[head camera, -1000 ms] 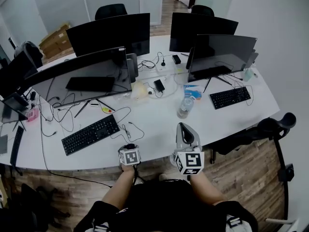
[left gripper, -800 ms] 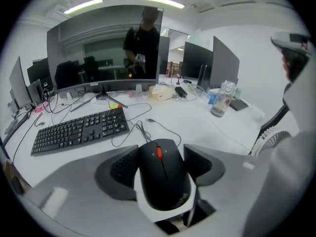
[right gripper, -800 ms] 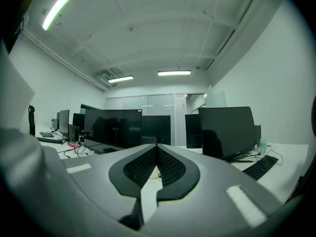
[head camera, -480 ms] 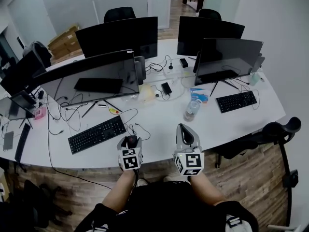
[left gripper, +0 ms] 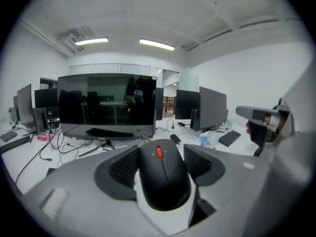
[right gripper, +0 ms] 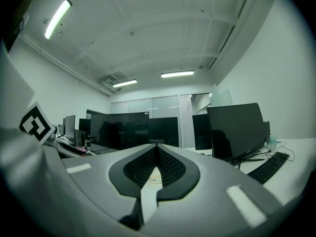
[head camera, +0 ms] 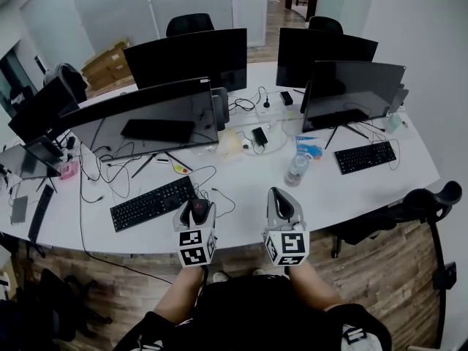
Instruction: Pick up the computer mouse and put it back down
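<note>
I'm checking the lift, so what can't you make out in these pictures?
Gap under the mouse: in the left gripper view the left claw hides it; in the head view the mouse covers it.
Bottle label: head view, too small.

Even, bright illumination from white fluorescent ceiling strips [left gripper: 157, 44]; gripper views show strong fisheye distortion, dark vignetted corners.

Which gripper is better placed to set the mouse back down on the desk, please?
The left gripper: its jaws hold the mouse over the desk, while the right gripper is shut on nothing.
</note>
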A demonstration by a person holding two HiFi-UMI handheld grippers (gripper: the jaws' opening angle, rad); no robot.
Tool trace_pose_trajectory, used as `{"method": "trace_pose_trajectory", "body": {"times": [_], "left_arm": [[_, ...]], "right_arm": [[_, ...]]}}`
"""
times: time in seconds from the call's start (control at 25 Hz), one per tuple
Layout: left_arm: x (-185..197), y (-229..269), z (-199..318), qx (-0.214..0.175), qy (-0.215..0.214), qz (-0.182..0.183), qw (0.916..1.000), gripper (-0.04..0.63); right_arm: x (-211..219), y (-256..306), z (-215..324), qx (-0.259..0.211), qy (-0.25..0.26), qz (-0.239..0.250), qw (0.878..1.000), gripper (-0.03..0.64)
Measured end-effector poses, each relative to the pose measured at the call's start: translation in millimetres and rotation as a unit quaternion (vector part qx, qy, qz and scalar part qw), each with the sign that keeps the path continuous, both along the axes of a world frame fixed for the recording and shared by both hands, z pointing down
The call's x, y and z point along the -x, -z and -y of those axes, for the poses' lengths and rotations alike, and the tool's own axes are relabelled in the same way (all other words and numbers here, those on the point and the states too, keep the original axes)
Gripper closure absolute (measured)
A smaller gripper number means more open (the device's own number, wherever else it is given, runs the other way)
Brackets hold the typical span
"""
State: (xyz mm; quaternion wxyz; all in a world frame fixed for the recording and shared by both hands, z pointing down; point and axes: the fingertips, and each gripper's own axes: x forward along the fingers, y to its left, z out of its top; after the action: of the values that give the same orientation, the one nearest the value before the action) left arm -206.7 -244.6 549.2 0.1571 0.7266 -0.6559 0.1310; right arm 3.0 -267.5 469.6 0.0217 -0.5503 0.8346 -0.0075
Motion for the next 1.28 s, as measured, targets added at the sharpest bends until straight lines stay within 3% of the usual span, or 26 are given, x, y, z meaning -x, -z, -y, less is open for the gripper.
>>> {"method": "trace_pose_trajectory", "body": {"times": [0.24,0.4,1.0,1.28], "left_arm": [[-0.6,20.6,-3.5,-0.031,-0.006,0.005,0.9995,0.261],[-2.1,20.2,-3.2,-0.03,-0.008,-0.001,0.9995,0.259],[-3.5,-36.3,0.1,0.032,-0.006,-0.04,0.9987,0.259],[-11.9,-93.4,1.4,0.095,-0.027,-0.053,0.9937,0.259]], "right_arm": [[1.9,-0.6,-2.7,0.001,0.003,0.002,1.0,0.618],[0.2,-1.8,-4.3,0.001,0.001,0.002,1.0,0.62],[-8.4,-1.7,-7.5,0.0,-0.007,-0.004,1.0,0.62],[-13.3,-5.1,-9.9,0.005,-0.014,-0.013,1.0,0.62]]}}
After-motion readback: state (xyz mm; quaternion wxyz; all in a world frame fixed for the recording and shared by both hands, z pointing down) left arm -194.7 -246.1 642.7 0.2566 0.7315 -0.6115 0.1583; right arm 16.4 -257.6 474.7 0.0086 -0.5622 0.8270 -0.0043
